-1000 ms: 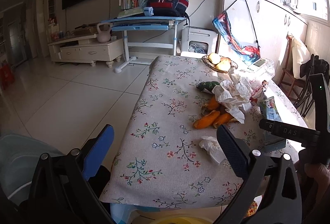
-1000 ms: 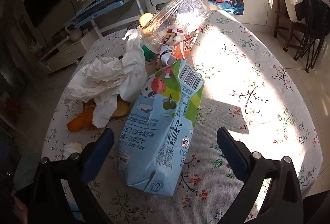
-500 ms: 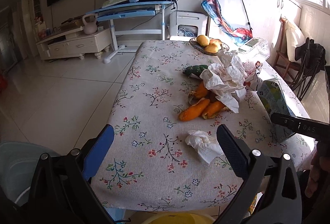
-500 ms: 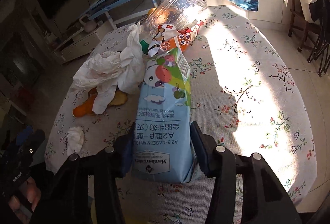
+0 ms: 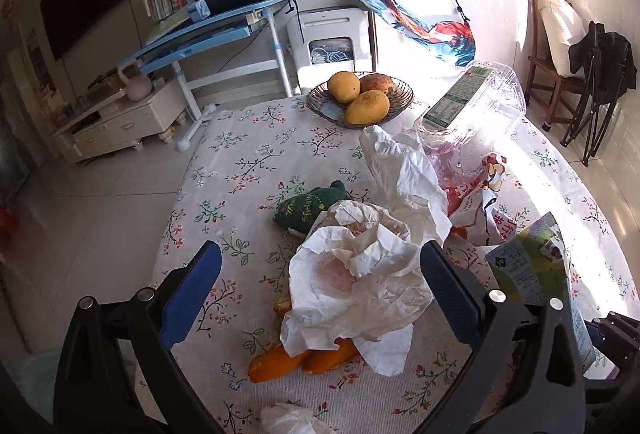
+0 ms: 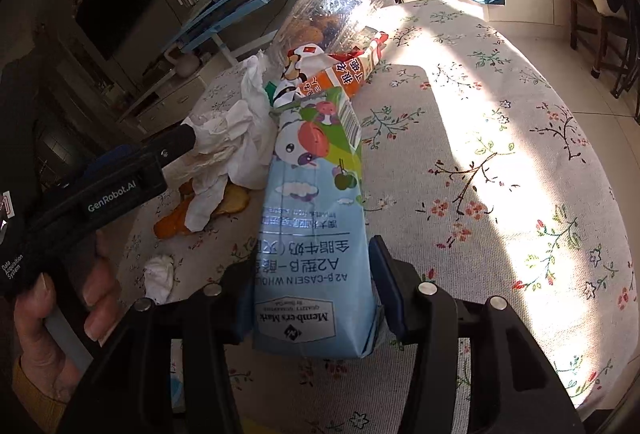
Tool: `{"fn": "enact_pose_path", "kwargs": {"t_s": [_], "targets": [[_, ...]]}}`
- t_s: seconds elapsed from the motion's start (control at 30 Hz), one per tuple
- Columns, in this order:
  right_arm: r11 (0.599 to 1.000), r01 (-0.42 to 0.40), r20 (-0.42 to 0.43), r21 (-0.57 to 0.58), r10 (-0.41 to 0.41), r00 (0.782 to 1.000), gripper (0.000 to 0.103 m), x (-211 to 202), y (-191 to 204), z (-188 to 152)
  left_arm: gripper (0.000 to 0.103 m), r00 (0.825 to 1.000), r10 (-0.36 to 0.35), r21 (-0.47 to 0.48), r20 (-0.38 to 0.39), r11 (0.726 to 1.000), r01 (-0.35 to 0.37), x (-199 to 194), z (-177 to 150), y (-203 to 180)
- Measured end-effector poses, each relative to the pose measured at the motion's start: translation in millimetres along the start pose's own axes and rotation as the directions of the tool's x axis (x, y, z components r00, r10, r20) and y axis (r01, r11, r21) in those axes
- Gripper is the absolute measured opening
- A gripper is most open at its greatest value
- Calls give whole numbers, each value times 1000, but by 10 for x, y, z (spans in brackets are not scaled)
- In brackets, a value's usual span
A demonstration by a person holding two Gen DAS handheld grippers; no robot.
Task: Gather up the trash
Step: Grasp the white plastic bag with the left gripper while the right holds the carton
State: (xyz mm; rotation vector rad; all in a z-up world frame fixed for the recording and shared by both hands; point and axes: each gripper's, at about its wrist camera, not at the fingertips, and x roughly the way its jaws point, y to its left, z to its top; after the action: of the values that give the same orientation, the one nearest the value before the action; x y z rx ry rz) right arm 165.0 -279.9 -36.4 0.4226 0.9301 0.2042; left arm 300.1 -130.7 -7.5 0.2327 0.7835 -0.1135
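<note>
My right gripper (image 6: 312,274) is shut on the base of a blue and green milk carton (image 6: 312,218), its pads pressing both sides; the carton's top leans against a red-orange snack bag (image 6: 340,74). My left gripper (image 5: 320,254) is open over the floral table, its fingers either side of a big crumpled white paper (image 5: 360,274) without touching it. Orange peels (image 5: 288,358) poke out from under the paper. A small tissue wad (image 5: 288,422) lies near the table's front edge. The milk carton (image 5: 532,266) shows at the right of the left wrist view.
A clear plastic container (image 5: 472,102) and a green pouch (image 5: 308,208) lie behind the paper. A wire bowl (image 5: 320,106) with three mangoes stands at the far end. Chairs (image 5: 600,74) stand to the right, a blue desk (image 5: 208,30) at the back left.
My right gripper closed on the milk carton and tipped it up. My left gripper swung right across the table from the small tissue to the big crumpled paper.
</note>
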Motion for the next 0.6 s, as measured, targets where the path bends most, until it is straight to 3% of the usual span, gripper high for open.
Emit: {"fn": "enact_pose_path", "kwargs": {"t_s": [0.03, 0.07, 0.13, 0.27, 0.6], "targets": [[1000, -5, -1, 2, 5, 1000, 50, -3, -8, -2, 90, 1000, -19, -8, -16, 1000, 19, 58, 30, -18], [1000, -9, -2, 5, 9, 1000, 50, 0, -14, 3, 63, 999, -41, -25, -27, 999, 41, 101, 47, -24], [1000, -18, -2, 11, 18, 1000, 50, 3, -23, 8, 29, 990, -123, -86, -73, 989, 117, 180, 72, 37], [999, -42, 9, 35, 41, 999, 50, -39, -45, -18, 22, 986, -167, -147, -14, 976, 163, 2, 59, 196], [990, -121, 83, 72, 115, 990, 50, -272, -56, -11, 22, 959, -257, -206, 121, 938, 277, -803, -167, 639]]}}
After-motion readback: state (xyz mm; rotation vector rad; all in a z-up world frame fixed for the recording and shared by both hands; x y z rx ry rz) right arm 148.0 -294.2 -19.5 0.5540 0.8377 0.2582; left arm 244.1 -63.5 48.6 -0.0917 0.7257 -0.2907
